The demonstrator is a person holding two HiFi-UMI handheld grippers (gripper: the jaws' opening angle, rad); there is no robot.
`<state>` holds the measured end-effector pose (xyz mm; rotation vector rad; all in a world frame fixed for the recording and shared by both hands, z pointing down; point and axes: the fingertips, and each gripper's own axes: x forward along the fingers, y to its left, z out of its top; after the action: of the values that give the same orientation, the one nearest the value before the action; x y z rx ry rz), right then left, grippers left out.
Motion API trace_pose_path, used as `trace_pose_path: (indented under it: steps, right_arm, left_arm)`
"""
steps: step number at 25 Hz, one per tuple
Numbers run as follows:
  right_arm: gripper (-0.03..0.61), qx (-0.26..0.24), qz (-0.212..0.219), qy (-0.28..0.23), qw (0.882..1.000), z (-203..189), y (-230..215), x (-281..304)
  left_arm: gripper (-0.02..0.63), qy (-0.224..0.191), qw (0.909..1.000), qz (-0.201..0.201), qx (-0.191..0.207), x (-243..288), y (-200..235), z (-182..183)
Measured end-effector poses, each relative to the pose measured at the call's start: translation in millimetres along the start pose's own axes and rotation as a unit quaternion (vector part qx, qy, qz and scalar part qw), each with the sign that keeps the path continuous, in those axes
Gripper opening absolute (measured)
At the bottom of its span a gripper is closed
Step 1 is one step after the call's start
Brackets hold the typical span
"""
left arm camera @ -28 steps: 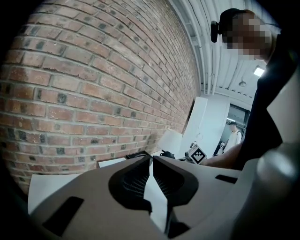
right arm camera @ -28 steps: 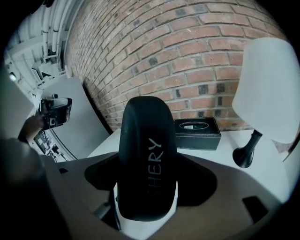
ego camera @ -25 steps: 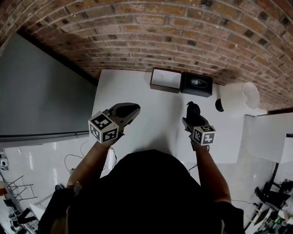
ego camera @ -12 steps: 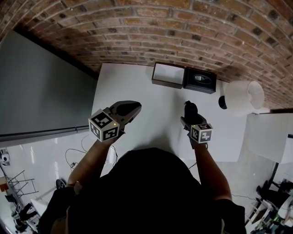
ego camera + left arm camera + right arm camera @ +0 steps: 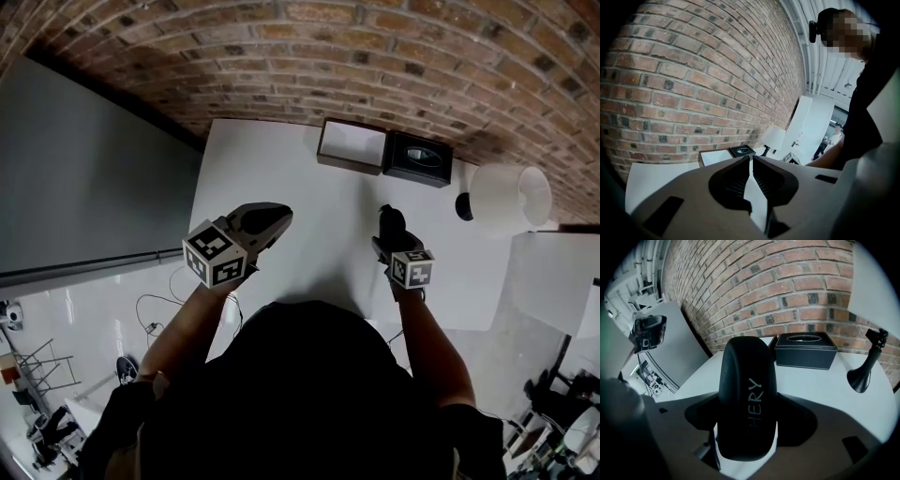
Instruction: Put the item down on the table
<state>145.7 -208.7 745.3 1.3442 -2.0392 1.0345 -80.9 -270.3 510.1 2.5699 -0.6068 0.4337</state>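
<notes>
My right gripper [image 5: 391,228] is shut on a black rounded case [image 5: 390,219] with pale lettering on it [image 5: 748,401]. It holds the case above the right middle of the white table [image 5: 281,159]; whether the case touches the tabletop I cannot tell. The case hides the right gripper's [image 5: 747,427] fingertips. My left gripper [image 5: 275,217] hovers over the table's left side. Its jaws are together with nothing between them [image 5: 750,160].
At the table's far edge, against the brick wall, stand an open box with a white inside [image 5: 352,142] and a black tissue box [image 5: 417,157] [image 5: 806,350]. A white lamp [image 5: 509,199] stands to the right, its black base [image 5: 861,376] near the case.
The head view has drifted a little, so the boxes sit higher in the picture. Both grippers keep about the same places, and the right one still holds the case.
</notes>
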Motion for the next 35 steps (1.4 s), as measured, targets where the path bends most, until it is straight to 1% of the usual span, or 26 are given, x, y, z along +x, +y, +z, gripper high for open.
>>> trace_pose_path:
  steps: [2,8,16,32,35]
  right_arm:
    - [0.353,-0.007,0.005,0.005,1.0,5,6,0]
    - [0.353,0.007,0.004,0.022,1.0,-14,-4,21]
    - [0.353,0.002,0.005,0.042,0.999,-24,-5,40]
    - [0.353,0.0,-0.001,0.078,0.997,-48,-17,73]
    - [0.353,-0.002,-0.012,0.085,0.996,-53,-22,77]
  left_arm:
    - [0.04,0.002,1.0,0.001,-0.002,0,2,-2]
    - [0.04,0.009,0.9999,0.001,-0.008,0,6,-8]
    - [0.04,0.013,0.9998,0.003,-0.013,2,14,-13]
    - [0.04,0.023,0.9993,0.011,-0.026,2,29,-20]
    - [0.04,0.022,0.9993,0.013,-0.027,2,31,-21]
